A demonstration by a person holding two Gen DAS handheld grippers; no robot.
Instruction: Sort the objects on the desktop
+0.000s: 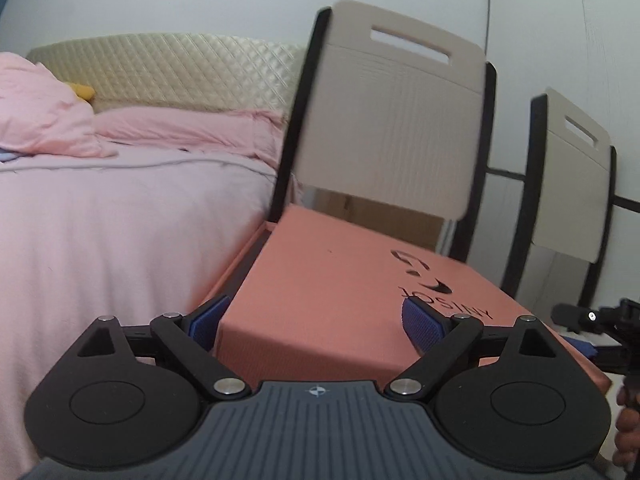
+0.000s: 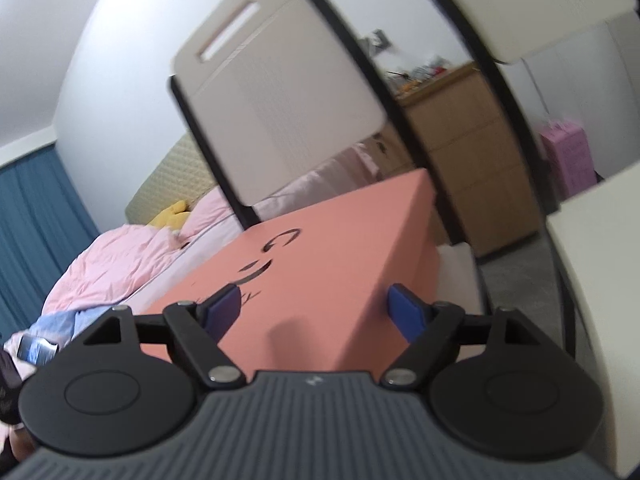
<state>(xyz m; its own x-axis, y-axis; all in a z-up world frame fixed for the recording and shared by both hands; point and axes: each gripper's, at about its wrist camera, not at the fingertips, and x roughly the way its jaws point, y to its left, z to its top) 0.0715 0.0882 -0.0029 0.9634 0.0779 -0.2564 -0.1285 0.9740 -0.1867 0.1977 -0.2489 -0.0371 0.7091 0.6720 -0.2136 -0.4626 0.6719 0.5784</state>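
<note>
A salmon-pink box lid with black "JOSINY" lettering is held up in the air by both grippers. My left gripper is shut on one corner of the lid, one blue pad on its side and one on its top. My right gripper is shut on another corner of the same lid, with a blue pad on each side of the corner. The right gripper also shows at the right edge of the left wrist view. Below the lid's left edge a strip of the box's lower part shows.
Two beige chairs with black frames stand just behind the lid. A bed with pink bedding is to the left. A wooden dresser and a white table edge lie to the right.
</note>
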